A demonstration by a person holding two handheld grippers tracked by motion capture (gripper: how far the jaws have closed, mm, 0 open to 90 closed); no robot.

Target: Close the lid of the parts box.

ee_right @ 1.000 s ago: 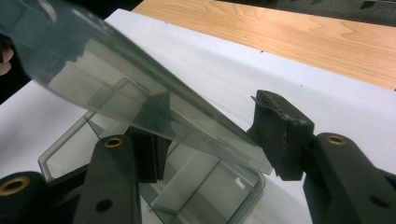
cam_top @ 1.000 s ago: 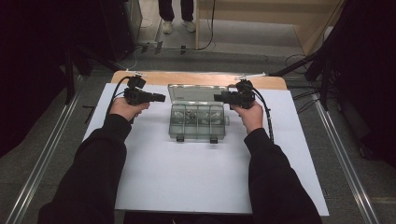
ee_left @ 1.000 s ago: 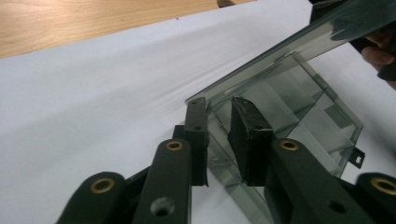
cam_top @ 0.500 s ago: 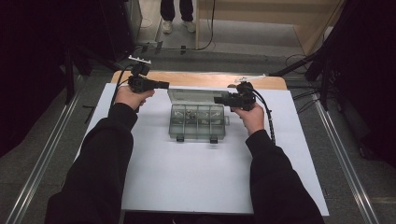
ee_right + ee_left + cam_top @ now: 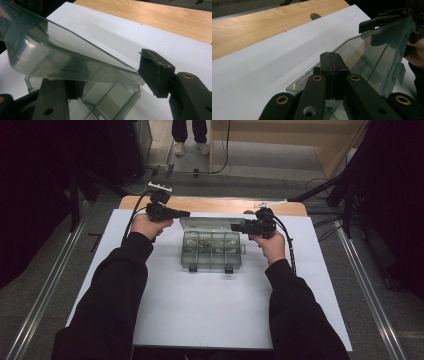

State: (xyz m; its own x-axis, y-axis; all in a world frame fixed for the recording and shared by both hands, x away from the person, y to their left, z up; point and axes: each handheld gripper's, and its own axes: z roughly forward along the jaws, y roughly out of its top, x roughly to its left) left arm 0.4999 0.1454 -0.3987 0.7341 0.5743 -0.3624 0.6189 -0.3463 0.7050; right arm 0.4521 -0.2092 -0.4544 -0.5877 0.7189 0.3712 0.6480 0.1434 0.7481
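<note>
Clear plastic compartment box (image 5: 211,251) at the middle of a white sheet (image 5: 200,305) covering the table, two dark latches along its near edge, small parts lying in its divided compartments. Transparent lid (image 5: 207,224) raised and tilted back on the far side; seen slanting across the right gripper view (image 5: 62,62) and rising at the right in the left gripper view (image 5: 374,52).

Right gripper (image 5: 239,227) at the lid's right end, jaws apart and just now widening, the lid's edge passing between them. One pad (image 5: 155,71) right at the lid's corner; whether it presses there cannot be told. The other jaw seen through the plastic.

Left gripper (image 5: 183,213) off the lid's left far corner, jaws fully closed, pads (image 5: 332,72) pressed flat together with nothing between them, lid edge just behind.

Black sleeves entering from the near side, a cable looping from each gripper. Bare wooden tabletop (image 5: 215,204) along the far edge beyond the sheet. Grey floor around, a person's legs and white shoes (image 5: 189,147) standing farther off.
</note>
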